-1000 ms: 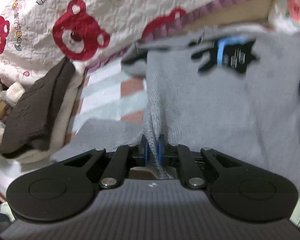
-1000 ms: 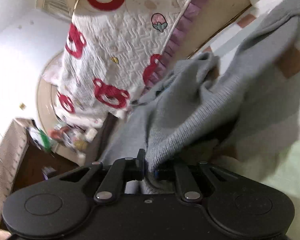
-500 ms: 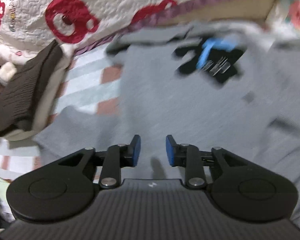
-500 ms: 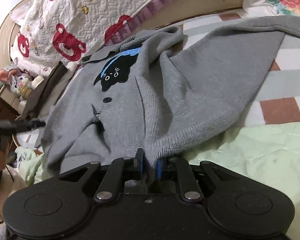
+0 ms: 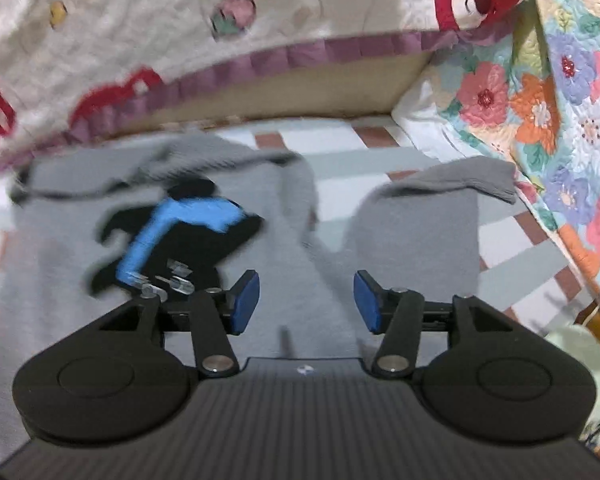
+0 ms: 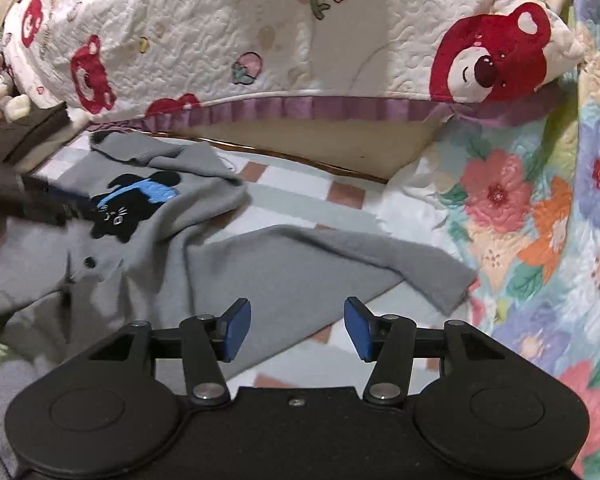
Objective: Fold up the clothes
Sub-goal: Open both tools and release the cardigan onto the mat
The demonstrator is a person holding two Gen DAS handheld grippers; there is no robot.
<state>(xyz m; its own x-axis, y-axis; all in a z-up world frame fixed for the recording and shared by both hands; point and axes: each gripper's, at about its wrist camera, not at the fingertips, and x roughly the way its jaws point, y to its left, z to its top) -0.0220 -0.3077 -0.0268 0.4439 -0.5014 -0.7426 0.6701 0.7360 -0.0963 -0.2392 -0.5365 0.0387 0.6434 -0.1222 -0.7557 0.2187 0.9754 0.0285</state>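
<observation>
Bed (image 6: 300, 196): checked sheet, the flat surface you fold on.
Bear quilt (image 6: 260, 32): heaped at the far edge, off the folding area.
Grey cardigan (image 6: 112, 256): spread front-up on the bed, cat patch (image 6: 134, 208) showing, one sleeve (image 6: 340, 268) laid out sideways, so it lies flat for folding.
Left tongs (image 5: 306, 300): spread wide, empty, over the cardigan.
Right tongs (image 6: 296, 330): spread wide, empty, above your sleeve.

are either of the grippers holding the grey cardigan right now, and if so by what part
Neither. The left gripper and the right gripper are both open with nothing between the pads; the grey cardigan lies spread on the bed.
</observation>
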